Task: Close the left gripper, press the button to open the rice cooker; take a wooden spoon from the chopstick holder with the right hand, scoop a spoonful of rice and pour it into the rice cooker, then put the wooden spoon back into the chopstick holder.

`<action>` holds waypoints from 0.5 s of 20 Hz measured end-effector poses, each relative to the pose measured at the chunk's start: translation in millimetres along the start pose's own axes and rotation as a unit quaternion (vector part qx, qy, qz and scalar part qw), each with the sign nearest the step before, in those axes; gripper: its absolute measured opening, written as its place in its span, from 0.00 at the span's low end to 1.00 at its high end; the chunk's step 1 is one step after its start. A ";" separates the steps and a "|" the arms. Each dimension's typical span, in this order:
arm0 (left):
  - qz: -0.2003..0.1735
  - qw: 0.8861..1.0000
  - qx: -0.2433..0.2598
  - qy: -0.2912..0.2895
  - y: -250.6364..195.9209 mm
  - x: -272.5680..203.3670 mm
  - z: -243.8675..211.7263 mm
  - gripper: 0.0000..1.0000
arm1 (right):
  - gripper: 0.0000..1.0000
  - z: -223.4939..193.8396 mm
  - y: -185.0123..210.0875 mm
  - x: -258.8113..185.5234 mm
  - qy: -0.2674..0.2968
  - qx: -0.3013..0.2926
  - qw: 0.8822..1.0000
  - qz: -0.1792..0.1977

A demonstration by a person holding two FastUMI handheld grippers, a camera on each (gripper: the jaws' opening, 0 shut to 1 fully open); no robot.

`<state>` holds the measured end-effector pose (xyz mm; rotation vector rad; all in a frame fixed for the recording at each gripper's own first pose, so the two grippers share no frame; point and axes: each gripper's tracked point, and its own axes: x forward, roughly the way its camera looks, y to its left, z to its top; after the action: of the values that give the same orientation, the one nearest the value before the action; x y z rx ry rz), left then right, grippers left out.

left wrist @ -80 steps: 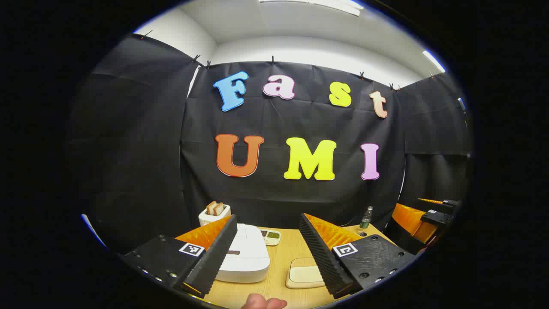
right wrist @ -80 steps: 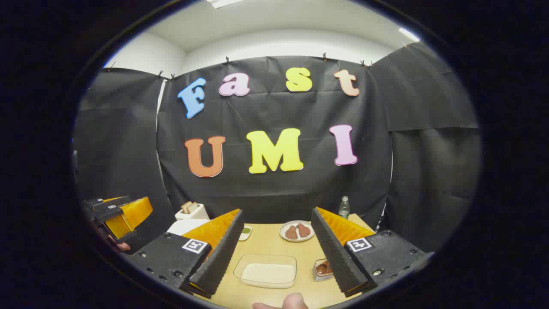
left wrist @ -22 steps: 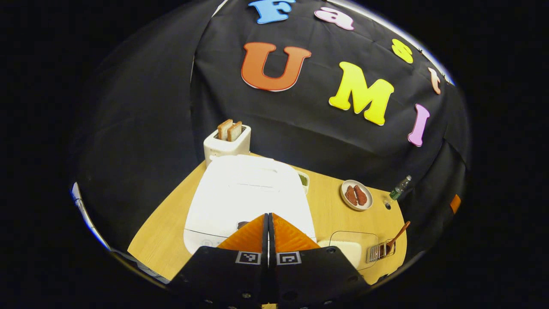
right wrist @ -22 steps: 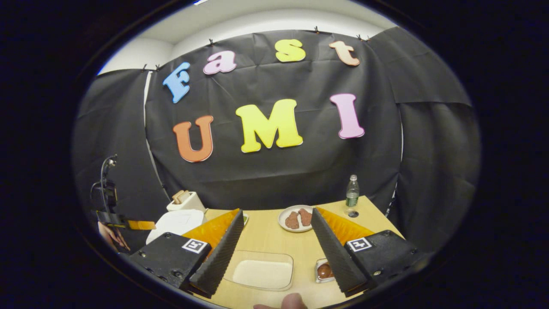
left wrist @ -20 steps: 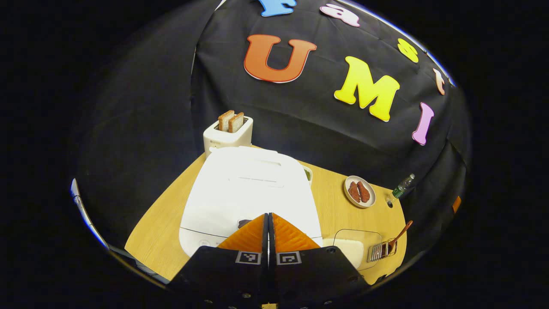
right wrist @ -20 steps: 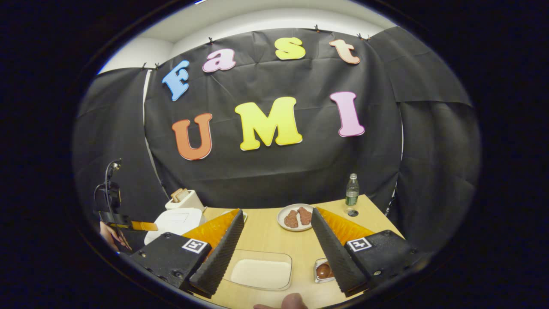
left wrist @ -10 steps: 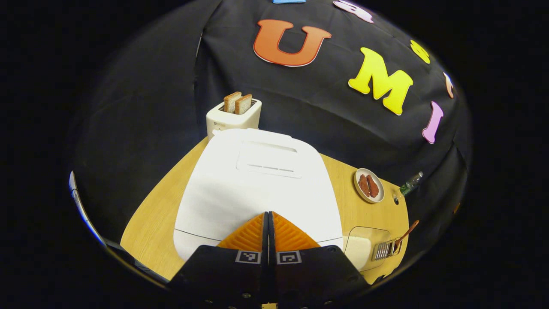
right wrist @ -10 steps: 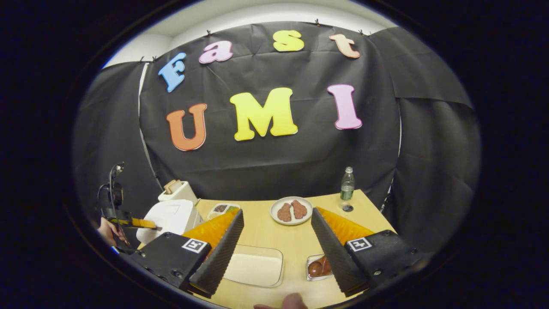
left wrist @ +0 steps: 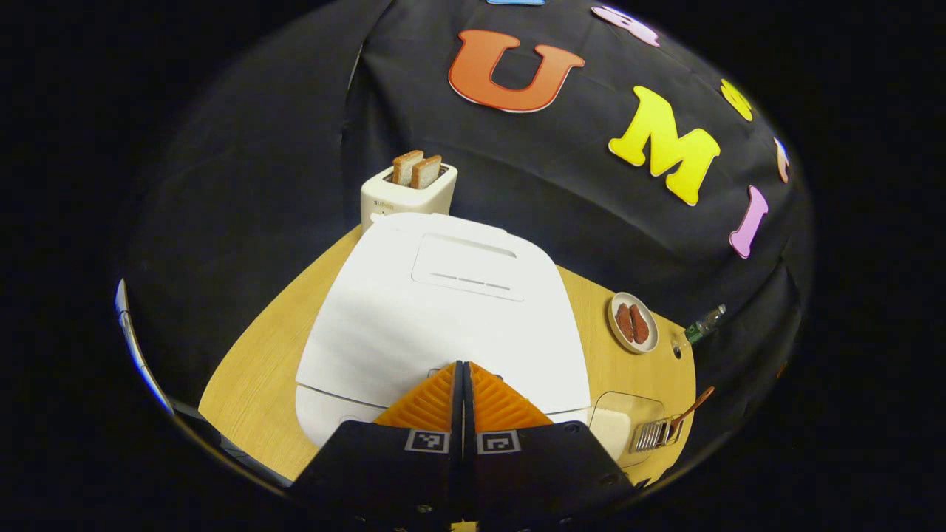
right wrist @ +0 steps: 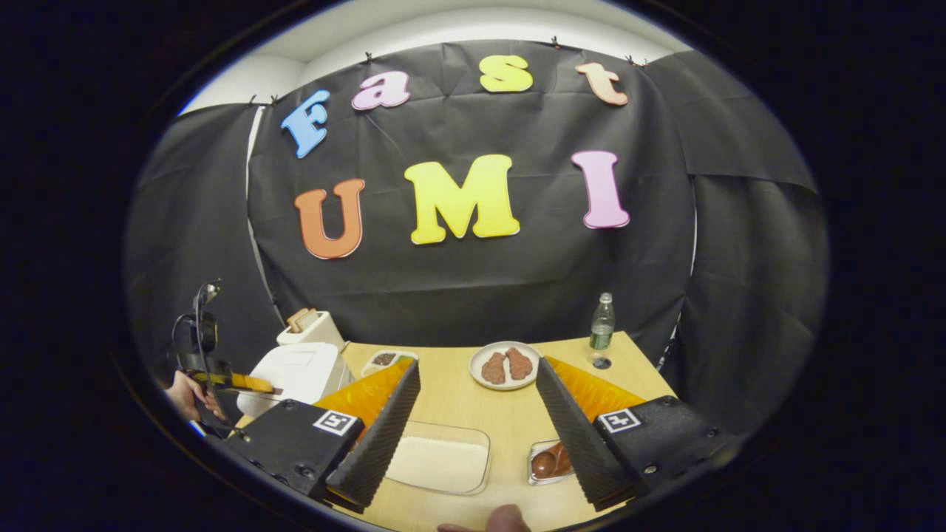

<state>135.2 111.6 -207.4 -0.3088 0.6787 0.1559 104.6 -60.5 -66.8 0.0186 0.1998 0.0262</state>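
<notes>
White cooker [left wrist: 436,310] and toaster [left wrist: 406,196] — tan table [left wrist: 259,369], brown toast [left wrist: 417,168], reddish-brown pieces on a white plate [right wrist: 505,380], green-labelled clear bottle [right wrist: 602,323].

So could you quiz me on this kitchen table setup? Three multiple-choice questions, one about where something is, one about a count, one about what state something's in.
1. Where does the toaster stand?
A. Behind the rice cooker, by the black cloth
B. Beside the water bottle
C. In front of the rice tray

2. How many slices of bread stick up from the toaster?
A. One
B. Two
C. Four

3. How do the two grippers stand?
A. Both open
B. Left gripper shut, right gripper open
C. Left open, right shut

Answers:
1. A: in the left gripper view the toaster sits past the cooker's far edge, against the cloth.
2. B: two brown slices show side by side in its slots.
3. B: the left gripper's fingers meet, tips at the closed cooker lid's front edge; the right gripper's fingers stand wide apart above the rice tray.
</notes>
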 end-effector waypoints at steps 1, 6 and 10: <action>-0.002 1.000 0.001 -0.021 -4.5 -8.8 12.6 0.00 | 1.00 2.2 -3.2 -0.7 -0.003 0.000 1.000 -0.002; -0.005 0.991 0.040 -0.128 -23.0 -39.6 78.0 0.00 | 1.00 8.2 -19.2 -18.4 -0.011 0.008 1.000 -0.017; -0.010 0.981 0.050 -0.188 -36.8 -59.7 116.0 0.10 | 0.99 6.6 -35.5 -31.4 -0.013 0.004 0.999 -0.036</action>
<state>166.8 112.8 -75.6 -0.1812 0.3072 0.1553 76.0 -96.9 -54.9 0.0189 0.1744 -0.0463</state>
